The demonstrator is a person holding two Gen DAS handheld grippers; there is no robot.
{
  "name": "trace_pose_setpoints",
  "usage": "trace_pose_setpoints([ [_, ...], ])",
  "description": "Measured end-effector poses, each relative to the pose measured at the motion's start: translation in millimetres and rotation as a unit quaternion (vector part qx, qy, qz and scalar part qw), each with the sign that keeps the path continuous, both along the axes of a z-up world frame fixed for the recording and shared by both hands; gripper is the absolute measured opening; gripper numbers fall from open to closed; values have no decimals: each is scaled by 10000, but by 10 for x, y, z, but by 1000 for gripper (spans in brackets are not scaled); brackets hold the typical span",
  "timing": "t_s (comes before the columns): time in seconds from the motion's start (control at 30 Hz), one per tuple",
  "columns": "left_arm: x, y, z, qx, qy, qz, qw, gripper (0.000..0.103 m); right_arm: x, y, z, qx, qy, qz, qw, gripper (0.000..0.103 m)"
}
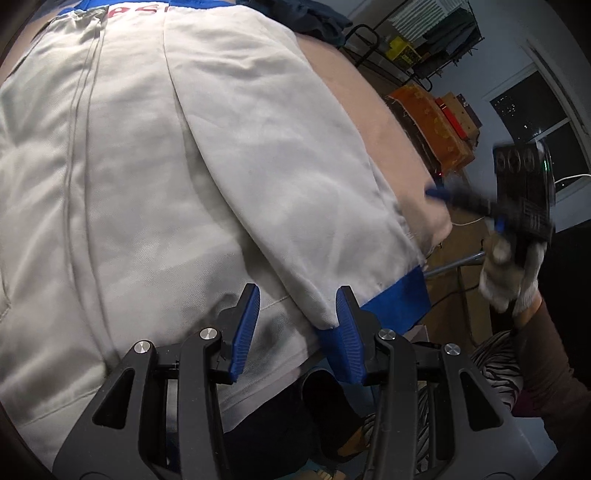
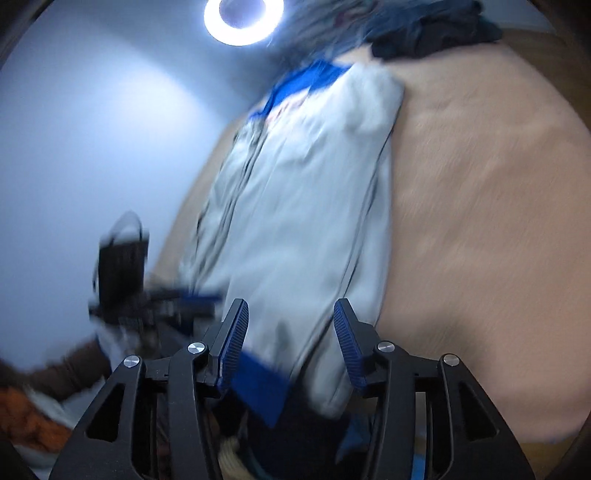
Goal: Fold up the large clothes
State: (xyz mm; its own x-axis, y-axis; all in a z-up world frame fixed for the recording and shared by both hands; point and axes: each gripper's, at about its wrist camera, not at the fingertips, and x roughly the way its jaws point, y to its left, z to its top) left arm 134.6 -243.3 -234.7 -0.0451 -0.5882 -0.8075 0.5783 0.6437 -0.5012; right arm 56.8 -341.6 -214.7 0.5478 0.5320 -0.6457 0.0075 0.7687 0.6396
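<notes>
- jacket (image 1: 155,177), pale grey with blue trim, lies spread flat on the tan bed cover (image 2: 480,221), stretching away ahead of both claws.
- left gripper (image 1: 295,314) hovers over the near hem, jaws about half open; a folded grey flap and the blue cuff (image 1: 395,299) sit between and under them, but the pads do not look pressed on the cloth, so nothing is gripped.
- right gripper (image 2: 290,332) stands about half open too, hem and blue band (image 2: 258,384) below the gap; the picture is smeared by motion, no hold seen.
- handling, as i judge it: thin, soft and light, it will droop and slide over itself, so pinch a doubled edge or the thicker blue cuff, not a single layer mid-panel.
- a gloved hand (image 1: 509,273) carries the right gripper off to the left claw's right.
- containers: none i can read for sure; only a dark clothes heap (image 2: 424,33) lies loose at the far end, beyond the collar.
</notes>
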Motion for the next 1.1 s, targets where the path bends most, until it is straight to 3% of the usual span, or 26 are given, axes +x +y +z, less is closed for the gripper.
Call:
trace_pose_setpoints([
  [0.23, -124, -190, 49, 132, -315, -192, 9992, 44, 776, -403, -197, 202, 59, -1258, 9918, 47],
  [0.47, -170, -280, -73, 376, -337, -320, 9982, 44, 1538, -506, -493, 383, 251, -1593, 9862, 47],
  [0.63, -170, -293, -95, 380, -327, -363, 9981, 44, 1852, -575, -671, 539, 345, -1770, 9821, 47],
  [0.67, -177, -299, -99, 377, -318, -363, 9981, 44, 1902, -574, -671, 579, 294, -1765, 9822, 43],
  [0.7, -186, -309, -103, 372, -308, -355, 9982, 44, 1930, -577, -656, 579, 260, -1755, 9824, 18],
  [0.73, -195, -311, -106, 370, -305, -351, 9982, 43, 1972, -571, -642, 532, 304, -1720, 9832, 5],
  [0.83, -212, -304, -124, 365, -316, -366, 9982, 44, 1972, -596, -500, 101, 222, -1677, 9855, 3],
  [0.97, -226, -344, -143, 391, -367, -433, 9976, 44, 2022, -521, -366, -1111, 273, -1697, 9788, 2],
  [1.1, -240, -367, -93, 401, -425, -460, 9972, 44, 1897, -529, -354, -1404, 567, -1814, 9717, 2],
])
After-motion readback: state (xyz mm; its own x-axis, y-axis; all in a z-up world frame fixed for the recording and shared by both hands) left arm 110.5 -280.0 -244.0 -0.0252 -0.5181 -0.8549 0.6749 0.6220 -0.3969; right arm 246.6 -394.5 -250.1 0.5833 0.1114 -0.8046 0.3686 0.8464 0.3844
